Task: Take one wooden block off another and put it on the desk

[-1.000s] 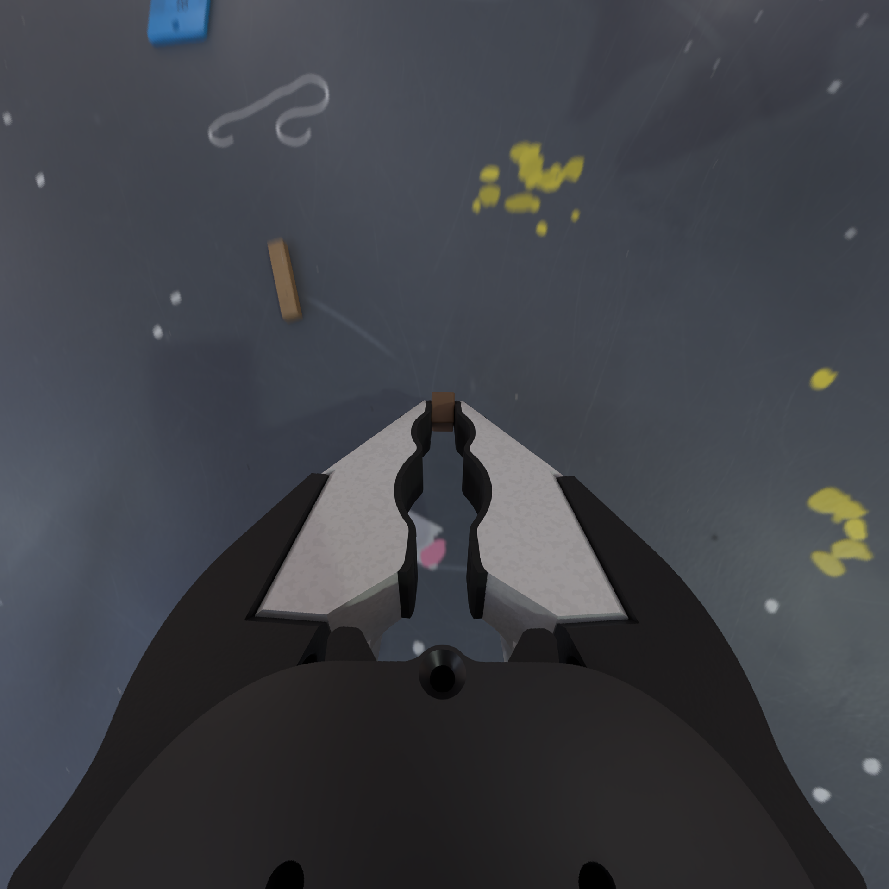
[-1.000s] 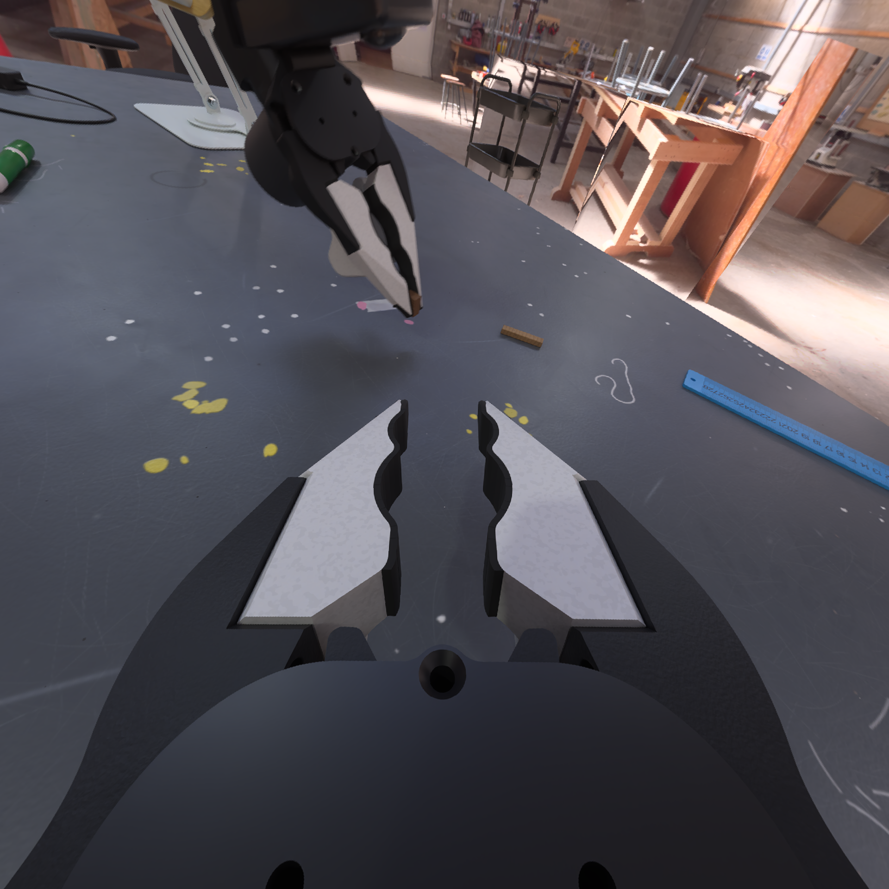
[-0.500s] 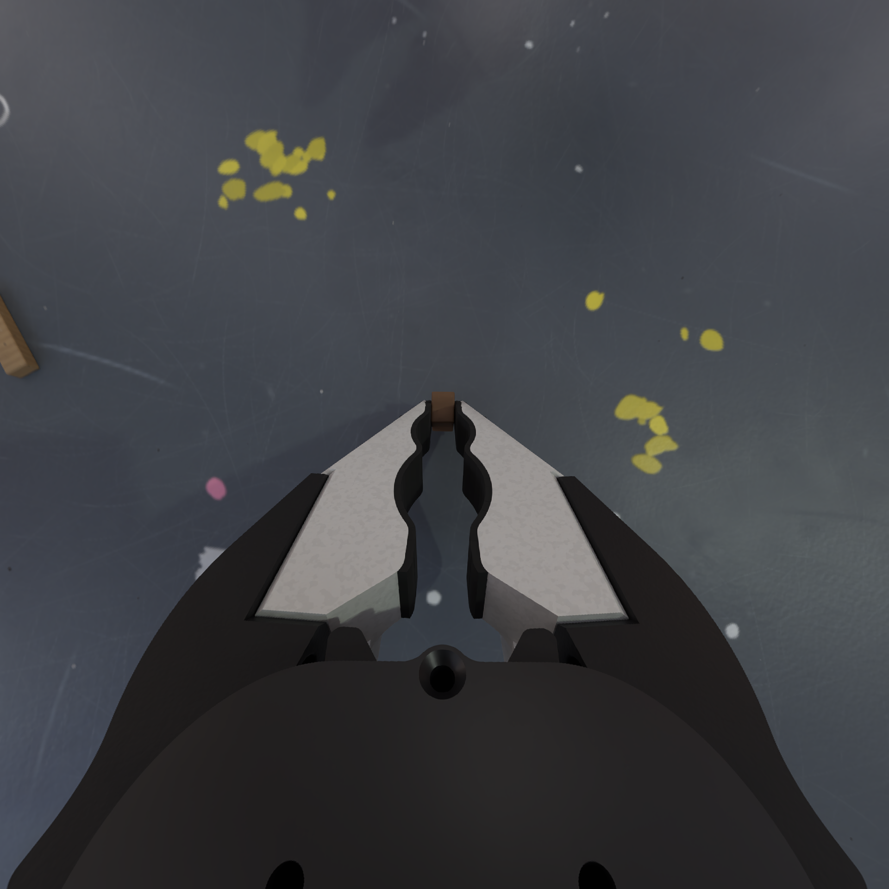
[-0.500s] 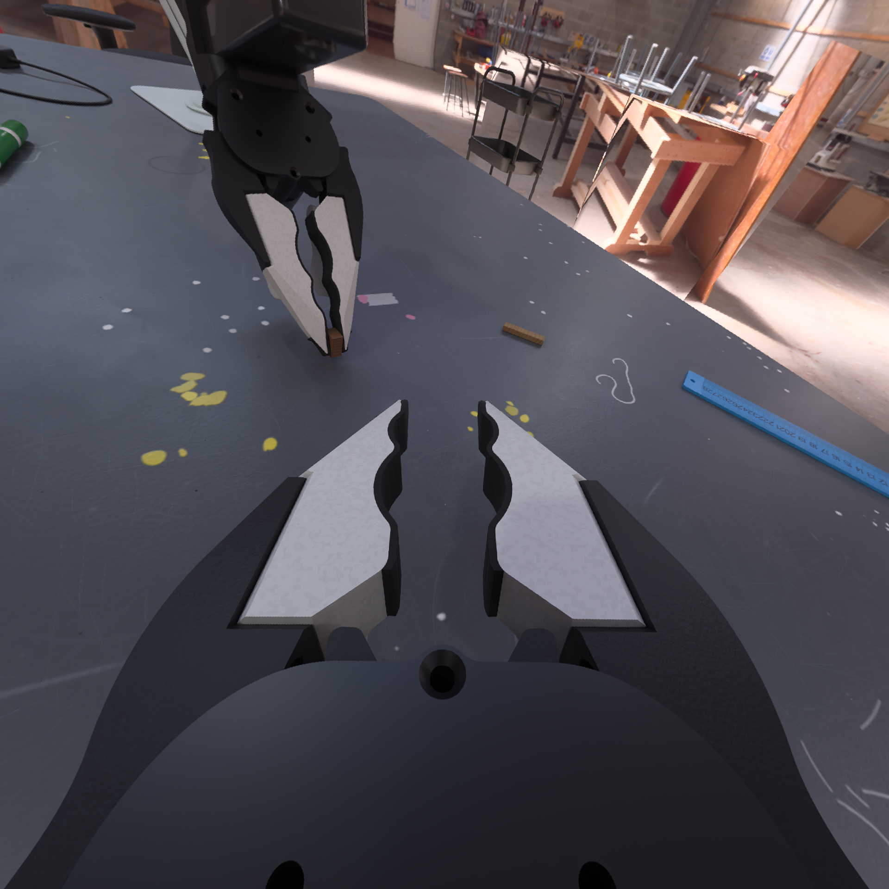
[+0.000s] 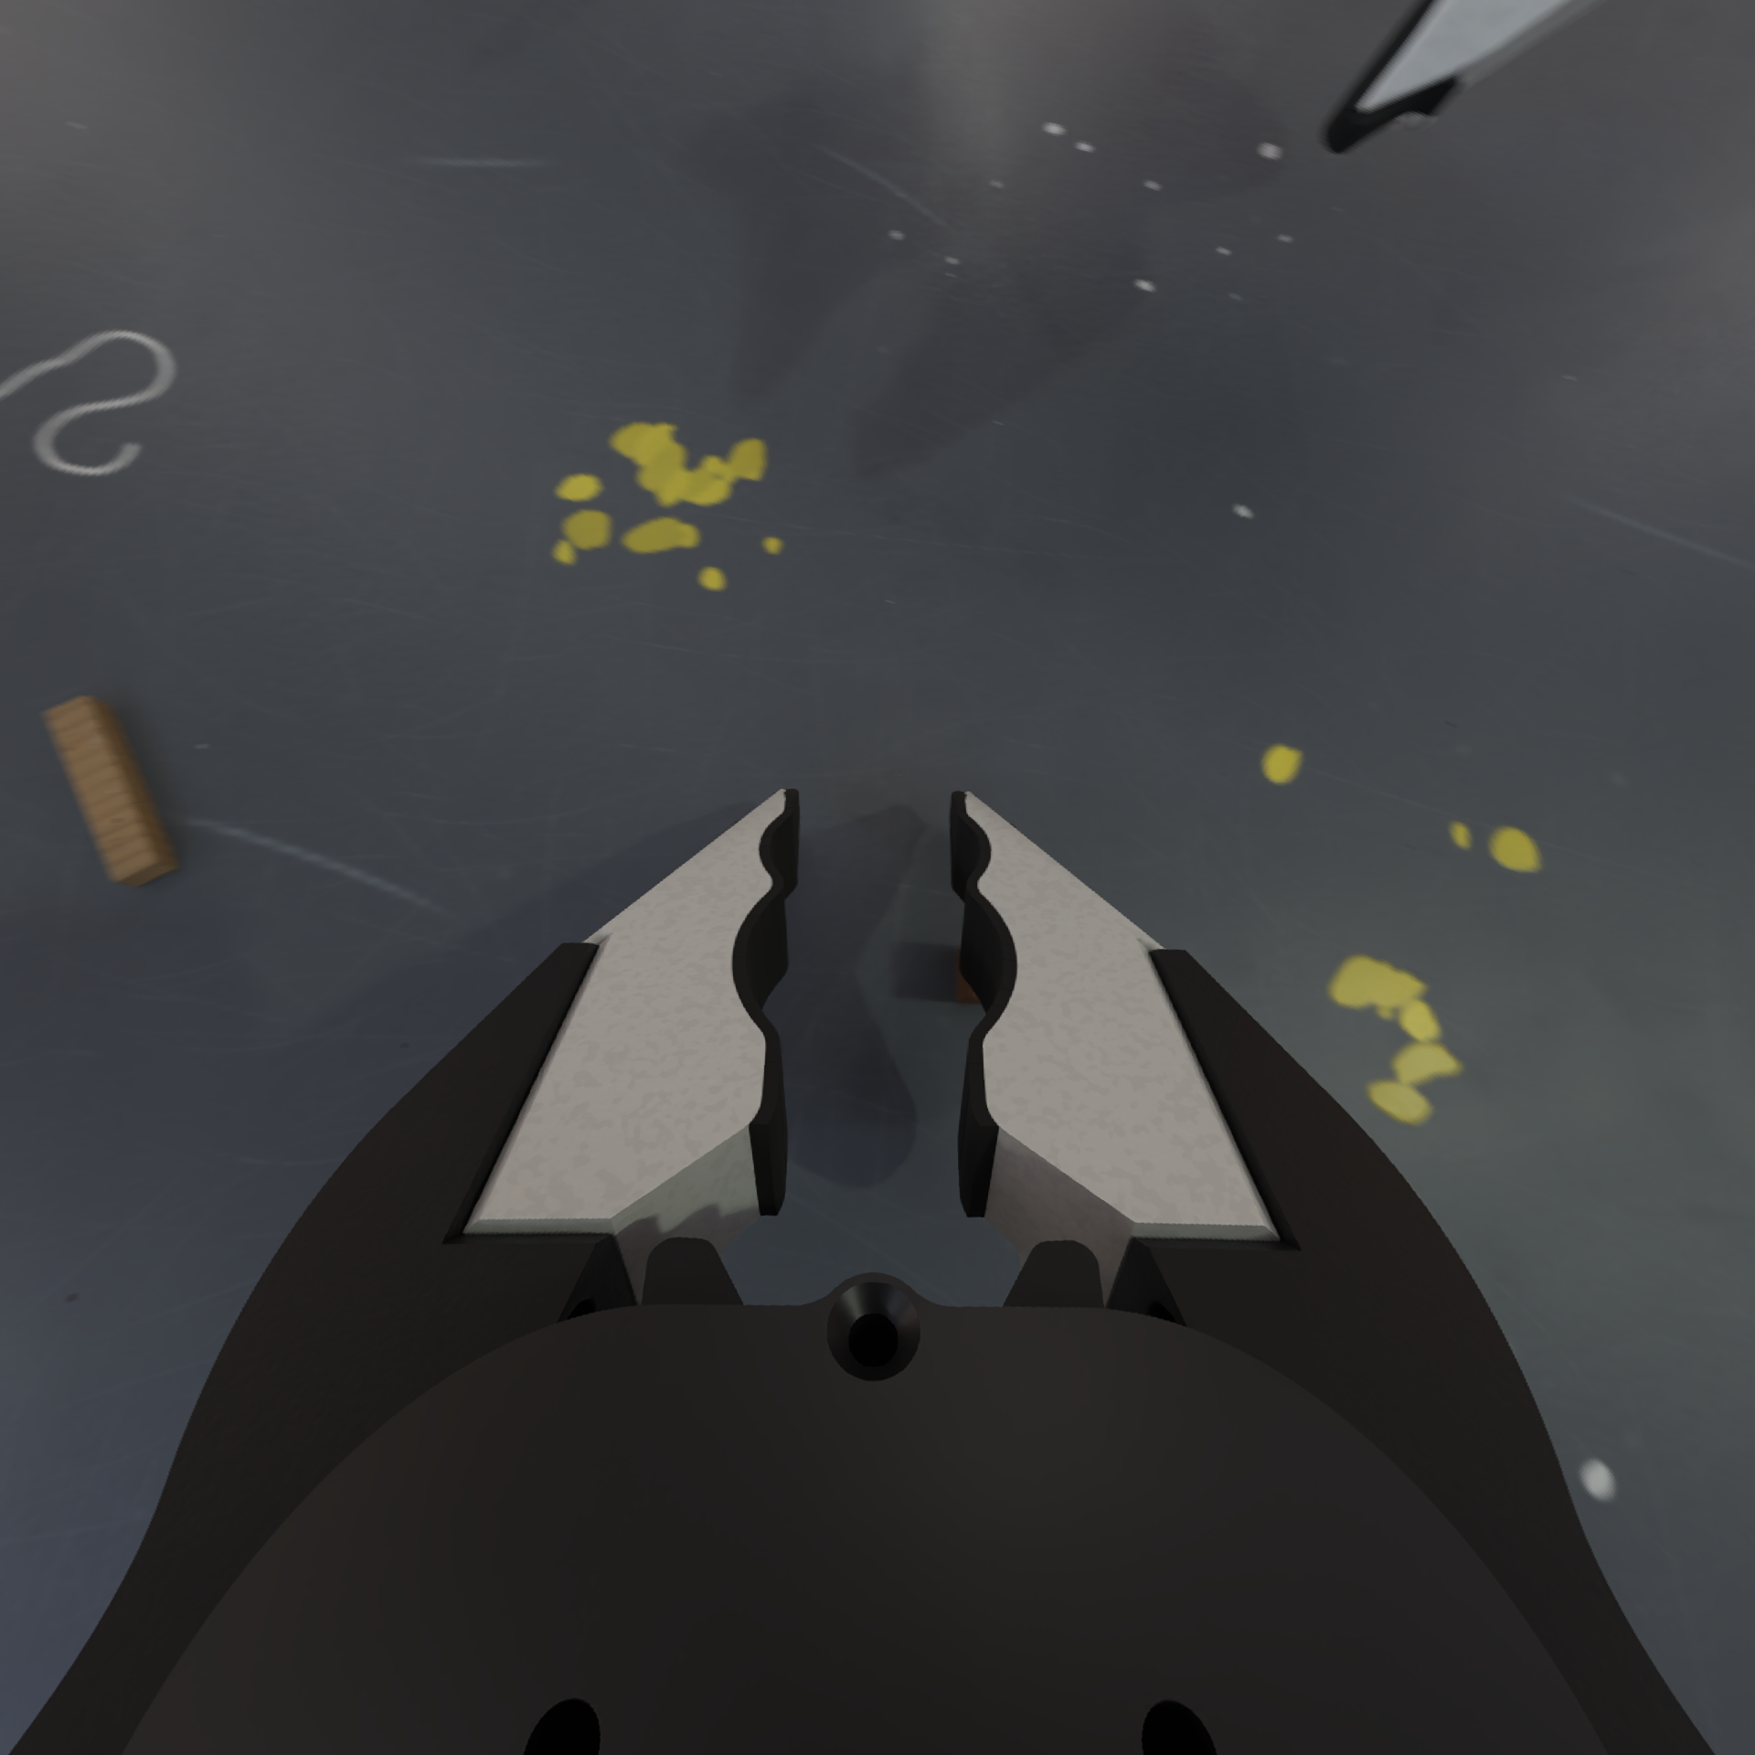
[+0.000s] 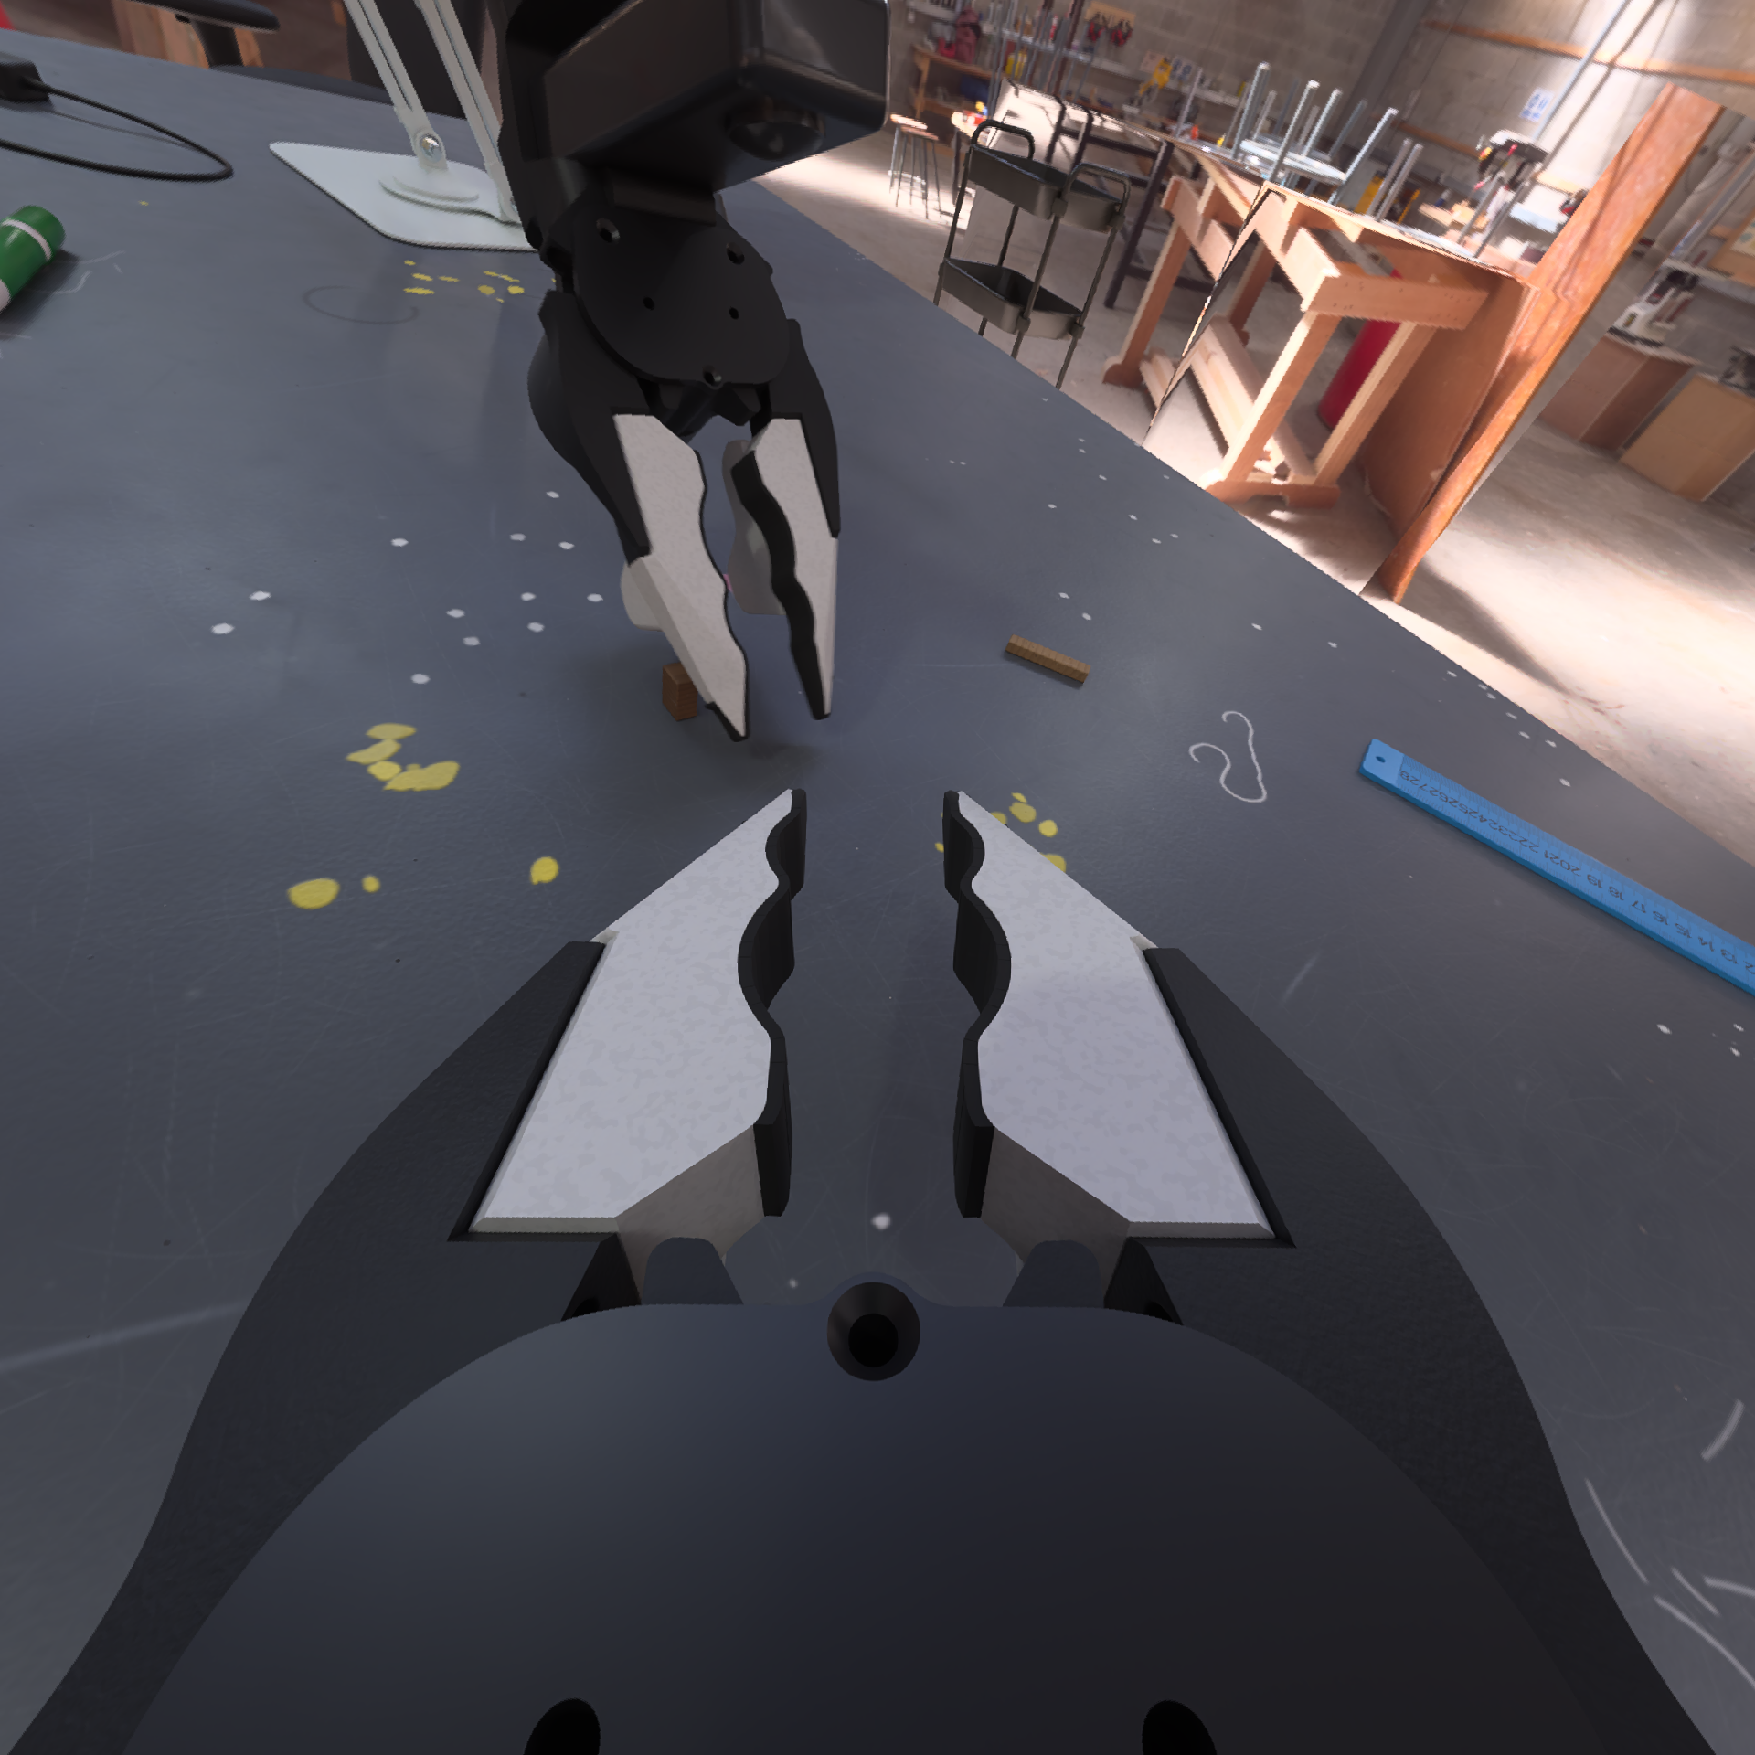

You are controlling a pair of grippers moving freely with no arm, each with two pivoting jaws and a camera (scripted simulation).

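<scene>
Left gripper point(image 6: 779, 722) jaws parted, empty — small wooden block point(image 6: 678, 691) stands on the desk point(image 6: 285, 997) just beside its fingertip. Right gripper point(image 6: 872, 807) parted, empty, farther off.

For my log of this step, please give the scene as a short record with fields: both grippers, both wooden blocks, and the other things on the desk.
left gripper: open, empty, tips just above desk
right gripper: open, empty
small block: on the desk, beside the left gripper's finger; contact unclear
long block: lying flat, apart
stacking: none
other things: blue ruler, green marker, lamp base
</scene>
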